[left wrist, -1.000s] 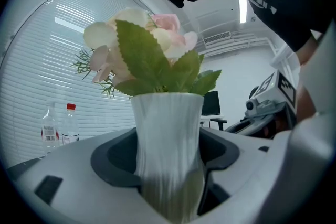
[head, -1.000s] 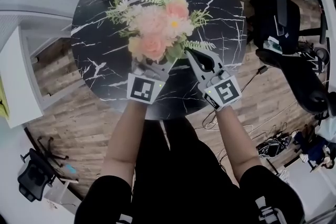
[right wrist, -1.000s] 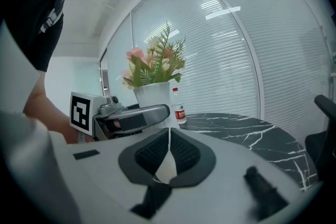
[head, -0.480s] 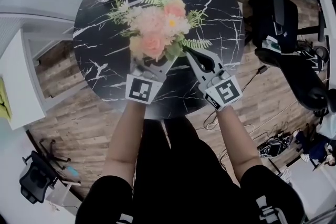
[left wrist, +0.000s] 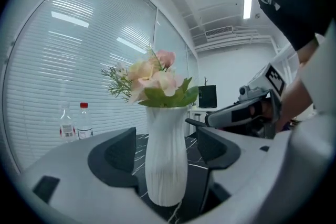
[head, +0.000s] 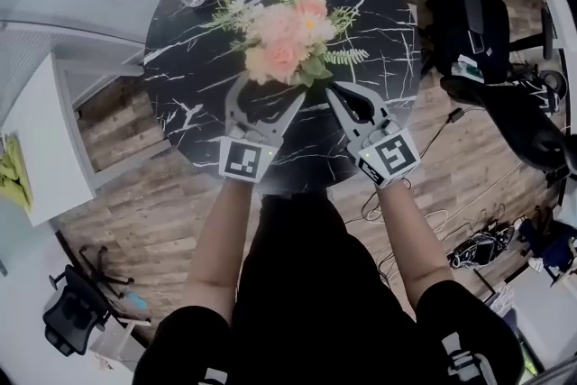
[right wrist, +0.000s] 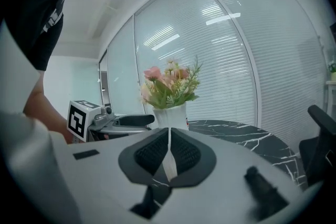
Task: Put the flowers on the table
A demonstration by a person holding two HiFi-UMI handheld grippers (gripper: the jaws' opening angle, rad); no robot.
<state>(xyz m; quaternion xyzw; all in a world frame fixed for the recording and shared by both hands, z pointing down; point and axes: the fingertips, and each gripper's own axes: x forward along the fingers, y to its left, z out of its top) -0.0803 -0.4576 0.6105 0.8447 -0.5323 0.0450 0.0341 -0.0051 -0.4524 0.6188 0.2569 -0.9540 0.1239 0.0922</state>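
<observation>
Writing: I read no text. The marker cubes [head: 245, 160] carry only black-and-white square patterns. The label on the red-capped bottle [left wrist: 84, 122] is too small to read.
Hidden: in the head view the flowers [head: 287, 41] cover the white vase [left wrist: 166, 160] completely. Only the gripper views show the vase.
Orientation: the vase stands upright with its long axis vertical and the blooms on top.
Location: the vase is on the black marbled bench [head: 379, 22], toward my side of its middle. The two bottles stand at the far left edge.
Left hand-held gripper [head: 267, 93]: the jaws are wide apart, with the vase between them. I see a gap on each side, so there is no grip.
Right hand-held gripper [right wrist: 169, 134]: the jaws are drawn together to a thin slit and hold nothing. It sits just right of the vase.
</observation>
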